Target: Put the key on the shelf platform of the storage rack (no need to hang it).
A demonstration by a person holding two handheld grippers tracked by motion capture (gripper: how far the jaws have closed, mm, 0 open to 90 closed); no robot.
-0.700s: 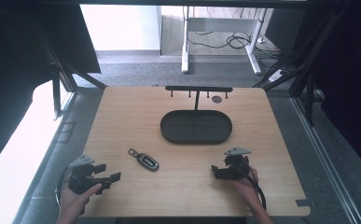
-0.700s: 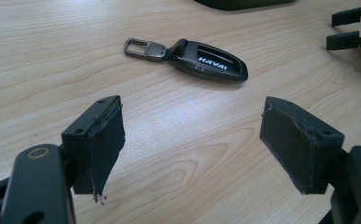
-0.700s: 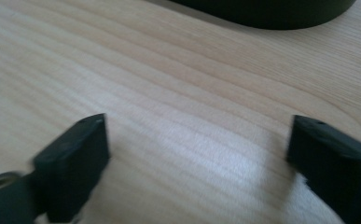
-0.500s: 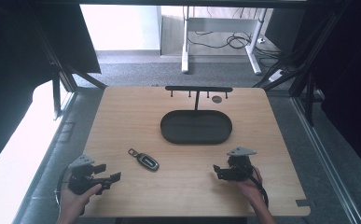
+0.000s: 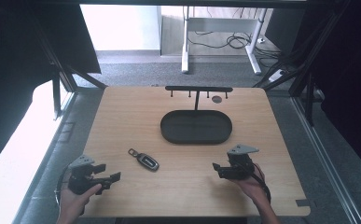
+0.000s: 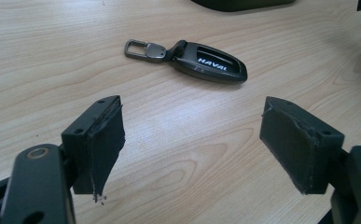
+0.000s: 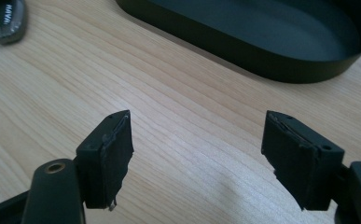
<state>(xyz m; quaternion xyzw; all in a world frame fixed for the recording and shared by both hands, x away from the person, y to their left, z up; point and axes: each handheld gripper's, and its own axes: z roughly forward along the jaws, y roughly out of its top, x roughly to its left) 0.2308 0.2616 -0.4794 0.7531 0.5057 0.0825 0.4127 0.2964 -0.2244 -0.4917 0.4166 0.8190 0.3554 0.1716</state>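
The left gripper (image 5: 104,176) sits low over the near left corner of the tabletop (image 5: 122,121), held in the person's left hand (image 5: 75,200). Its fingers (image 6: 99,144) stand wide apart with nothing between them. In the left gripper view, bare wood lies in the gap, and the key fob (image 6: 209,61) lies flat on the tabletop ahead of the fingers, well apart from them and slightly toward the left one. The fob is black, with white lettering on its face and a metal clip (image 6: 144,49) at its end, which points away to the left in that view.

The right gripper (image 5: 222,169) hovers near the front right of the tabletop, in the right hand (image 5: 253,184), a cable trailing back along the wrist. Its fingers (image 7: 106,156) are also spread wide and empty. In the right gripper view, the oval black tray (image 7: 281,70) lies ahead of the fingers and a little to the right, near but not touching; an end of the fob (image 7: 3,21) shows far off to the upper left.

From the high view, the fob (image 5: 146,160) rests between the two grippers, nearer the left one, just in front of the tray (image 5: 169,135). Behind the tray stands a black rack (image 5: 198,88) with small pegs, beside a small dark disc (image 5: 217,99).
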